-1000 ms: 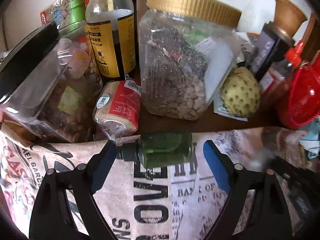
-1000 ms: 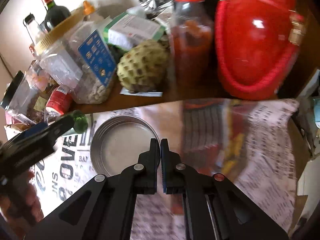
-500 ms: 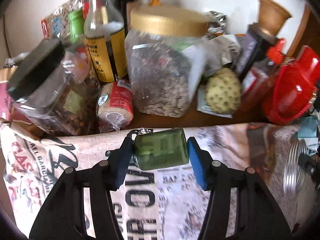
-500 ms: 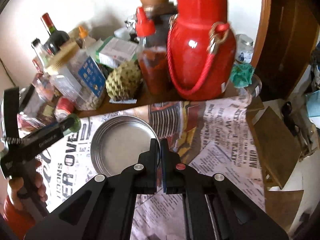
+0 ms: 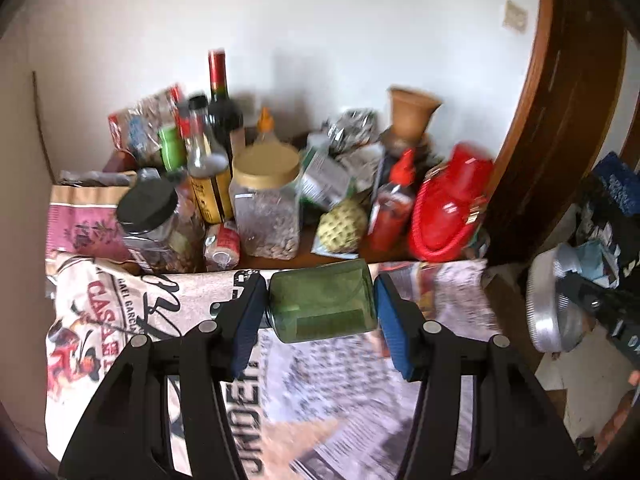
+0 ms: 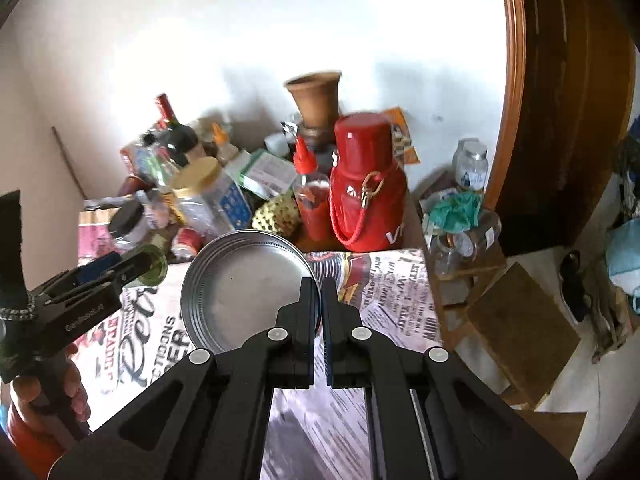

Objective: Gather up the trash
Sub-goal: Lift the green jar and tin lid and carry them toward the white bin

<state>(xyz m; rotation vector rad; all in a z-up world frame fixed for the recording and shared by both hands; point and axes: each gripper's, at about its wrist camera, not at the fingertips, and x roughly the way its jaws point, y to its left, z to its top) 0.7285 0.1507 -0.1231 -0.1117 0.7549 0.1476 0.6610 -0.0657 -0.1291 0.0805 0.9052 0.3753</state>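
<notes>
- The table (image 5: 340, 408) is covered with printed newspaper sheets, and a crowd of food containers stands along its far edge against the white wall (image 5: 320, 32).
- A dark wooden door frame (image 6: 560, 100) rises at the right of the table, with cardboard pieces and clutter on the floor below it.
- A red flask (image 6: 364, 188) with a rope handle stands at the right end of the row, just beside a sauce bottle (image 6: 310, 196) with a red nozzle.
- A clear jar with a gold lid (image 5: 266, 200) holds seeds; next to it are a black-lidded jar (image 5: 154, 224) lying tilted, a yellow-labelled bottle (image 5: 208, 176) and a wine bottle (image 5: 222, 108) behind.
- A terracotta pot (image 6: 316, 96) sits on top of the items at the back.
- A bumpy green custard apple (image 5: 342, 226) lies between the seed jar and the sauce bottle.
- The right gripper (image 6: 321, 300) is pinched on the rim of a round metal lid (image 6: 244, 292), which it holds up over the newspaper; its jaws are almost together with only the thin rim between them.
- The left gripper (image 5: 320, 308) is clamped on a small green glass jar (image 5: 324, 300), which lies sideways between the blue pads (image 5: 390, 332), raised above the newspaper in front of the row of containers.
- In the right wrist view the person's left hand (image 6: 44, 396) grips the handle of the left tool at the lower left.
</notes>
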